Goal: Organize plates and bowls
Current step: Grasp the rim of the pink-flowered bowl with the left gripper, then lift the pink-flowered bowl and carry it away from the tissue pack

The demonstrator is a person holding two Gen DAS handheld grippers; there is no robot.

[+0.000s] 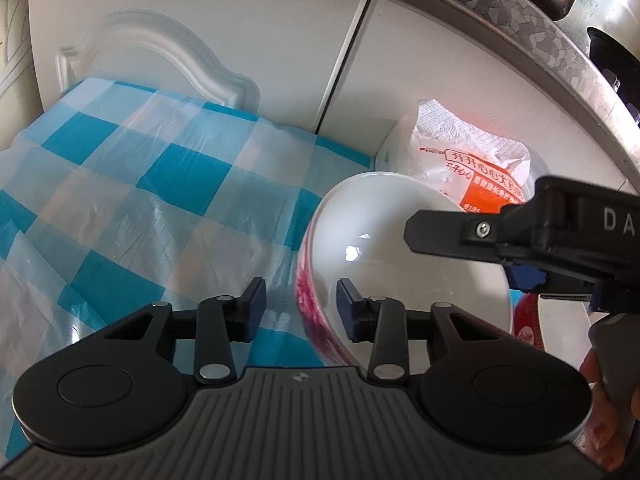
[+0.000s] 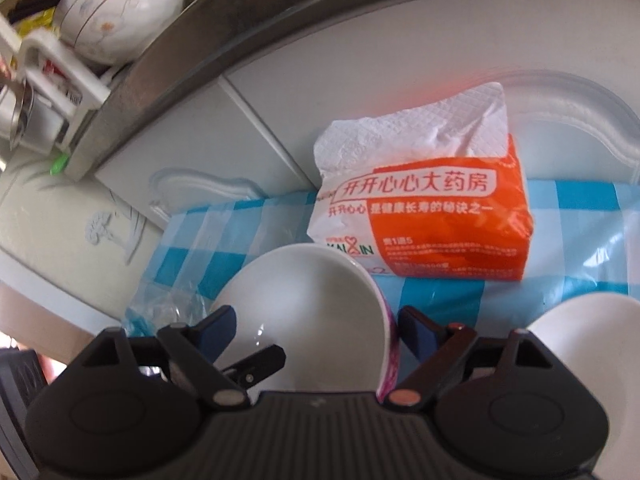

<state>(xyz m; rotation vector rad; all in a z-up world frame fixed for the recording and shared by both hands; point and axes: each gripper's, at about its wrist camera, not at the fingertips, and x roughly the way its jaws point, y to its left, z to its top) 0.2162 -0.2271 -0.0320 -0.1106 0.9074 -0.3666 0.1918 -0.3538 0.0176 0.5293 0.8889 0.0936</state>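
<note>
left tongs (image 1: 301, 309) straddle tilted bowl (image 1: 400, 248) rim; right tongs (image 2: 316, 334) likewise.

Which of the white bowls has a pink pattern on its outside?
The bowl between the right tool's fingers: pink flowers cover its outer wall. The bowl on the upper shelf has pale flowers and gold lines.
</note>
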